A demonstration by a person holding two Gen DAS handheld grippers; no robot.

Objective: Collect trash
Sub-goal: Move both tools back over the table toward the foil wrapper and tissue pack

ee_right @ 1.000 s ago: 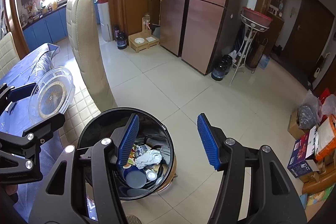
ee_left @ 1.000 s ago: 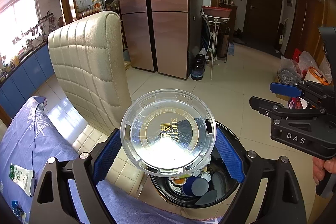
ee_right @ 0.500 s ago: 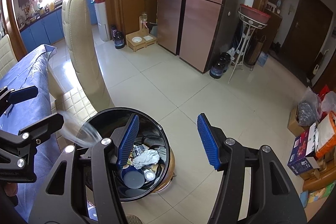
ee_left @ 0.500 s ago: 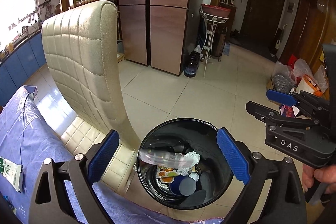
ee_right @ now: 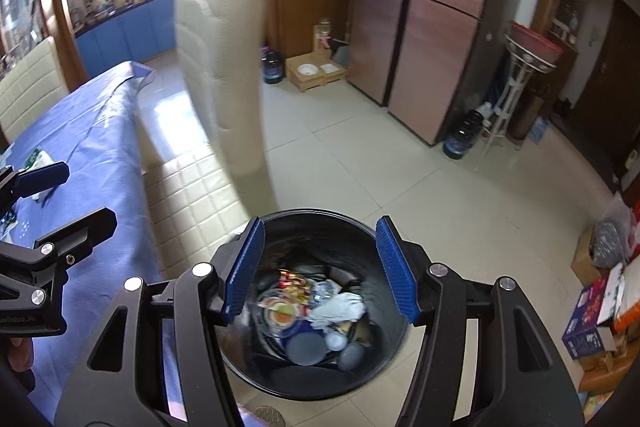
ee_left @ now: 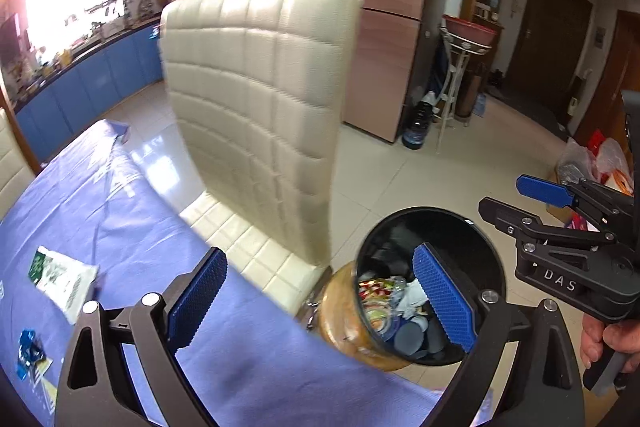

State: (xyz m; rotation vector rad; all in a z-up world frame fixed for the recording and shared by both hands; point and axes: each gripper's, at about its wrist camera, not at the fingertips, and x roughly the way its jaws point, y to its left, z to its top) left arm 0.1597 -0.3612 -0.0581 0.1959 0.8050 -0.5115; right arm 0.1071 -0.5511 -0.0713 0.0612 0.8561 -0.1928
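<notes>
**Bin beside the chair, both tongs spread**

The black trash bin (ee_right: pixel 320 307) is seen on the tiled floor (ee_right: pixel 360 155), hemmed by the cream chair (ee_left: pixel 260 99) and the blue-clothed table (ee_left: pixel 100 219); wrappers and lids are piled inside. Open floor is offered toward the fridge (ee_right: pixel 420 7). The right gripper (ee_right: pixel 320 267) is held spread and empty above the rim. The left gripper (ee_left: pixel 320 299) is likewise spread, nothing pinched, over the table edge, where a white packet (ee_left: pixel 64 279) is left lying.
</notes>
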